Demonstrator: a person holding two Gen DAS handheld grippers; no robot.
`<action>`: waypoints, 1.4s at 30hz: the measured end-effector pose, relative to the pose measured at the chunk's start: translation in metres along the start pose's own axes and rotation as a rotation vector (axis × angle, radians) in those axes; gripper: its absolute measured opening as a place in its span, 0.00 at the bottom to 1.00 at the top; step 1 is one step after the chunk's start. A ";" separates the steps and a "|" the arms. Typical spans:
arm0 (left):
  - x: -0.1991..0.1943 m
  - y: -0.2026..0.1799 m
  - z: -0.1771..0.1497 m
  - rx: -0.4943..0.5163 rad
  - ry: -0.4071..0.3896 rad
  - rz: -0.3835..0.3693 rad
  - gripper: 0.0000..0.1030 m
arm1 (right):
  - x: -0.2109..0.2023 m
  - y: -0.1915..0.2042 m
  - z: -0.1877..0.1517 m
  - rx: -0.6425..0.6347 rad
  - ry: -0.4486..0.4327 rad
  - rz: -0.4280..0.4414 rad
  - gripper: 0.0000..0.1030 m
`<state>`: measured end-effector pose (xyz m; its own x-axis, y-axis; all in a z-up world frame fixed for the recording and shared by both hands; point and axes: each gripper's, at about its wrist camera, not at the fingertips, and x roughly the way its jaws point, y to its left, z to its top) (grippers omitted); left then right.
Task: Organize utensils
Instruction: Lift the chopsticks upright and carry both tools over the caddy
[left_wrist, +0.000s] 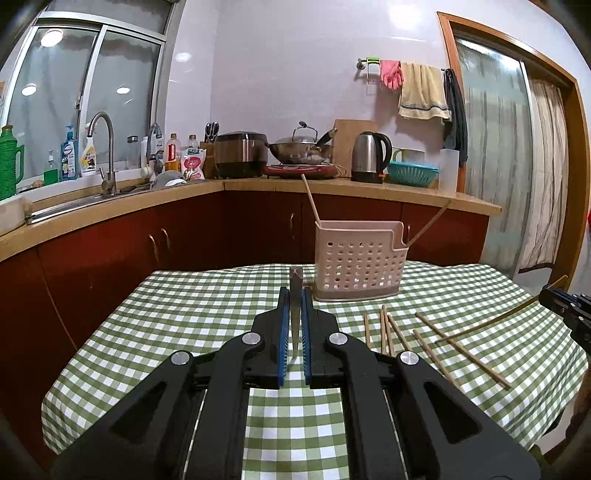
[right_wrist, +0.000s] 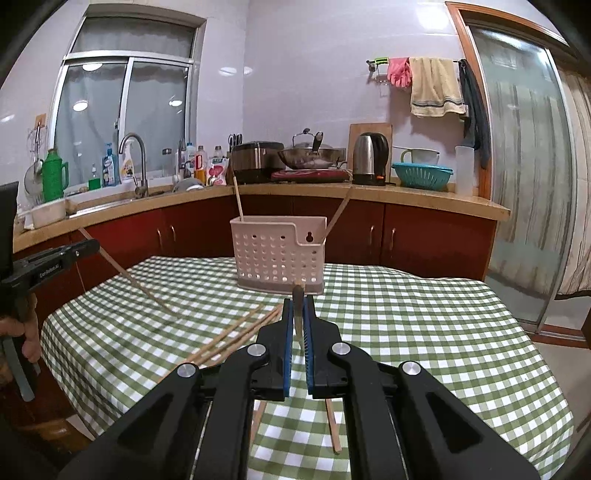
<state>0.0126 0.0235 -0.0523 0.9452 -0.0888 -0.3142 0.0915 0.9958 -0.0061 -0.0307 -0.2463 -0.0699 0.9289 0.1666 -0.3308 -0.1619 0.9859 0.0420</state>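
Gripping one chopstick each, the two hand-held grippers hang above the checked surface (left_wrist: 207, 306), both facing the caddy (left_wrist: 360, 264) that stands near its far edge.

The left hand-held gripper (left_wrist: 295, 295) has its blue pads pressed together on a chopstick (left_wrist: 296, 314), which appears end-on between them in its own camera. The right wrist view shows the same stick (right_wrist: 129, 275) slanting down from the left hand-held gripper (right_wrist: 83, 247) toward the cloth, its low tip close to the cloth or touching it; which, the frames do not settle. Held near one end like this, the stick can probably be swung upright and dropped into the caddy.

The caddy (right_wrist: 279, 254) is perforated and open at the top, and two chopsticks already lean out of it, one (left_wrist: 310, 199) at the left side and one (left_wrist: 430, 225) at the right. It stands ahead and slightly right of the left hand-held gripper, well apart.

Loose chopsticks (left_wrist: 386, 328) lie scattered flat on the cloth between the two hand-held grippers, nearer than the caddy, likely waiting their turn.

The right hand-held gripper (right_wrist: 298, 302) is likewise clamped on a chopstick (right_wrist: 298, 317), seen nearly end-on. From the left wrist view that stick (left_wrist: 487, 325) runs from the right hand-held gripper (left_wrist: 554, 295) down across the loose ones. The caddy sits almost straight ahead of this hand-held gripper, apart from its tips.
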 end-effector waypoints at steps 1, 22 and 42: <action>0.000 0.000 0.002 -0.001 -0.002 -0.001 0.06 | 0.001 0.000 0.002 0.004 -0.001 0.000 0.06; 0.034 0.009 0.038 -0.027 -0.009 -0.046 0.06 | 0.042 -0.004 0.040 0.018 -0.024 0.016 0.06; 0.055 -0.005 0.120 -0.026 -0.156 -0.153 0.06 | 0.056 -0.006 0.104 0.018 -0.140 0.085 0.06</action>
<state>0.1021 0.0111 0.0446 0.9581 -0.2395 -0.1571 0.2315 0.9705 -0.0676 0.0571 -0.2417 0.0095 0.9497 0.2487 -0.1905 -0.2371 0.9681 0.0815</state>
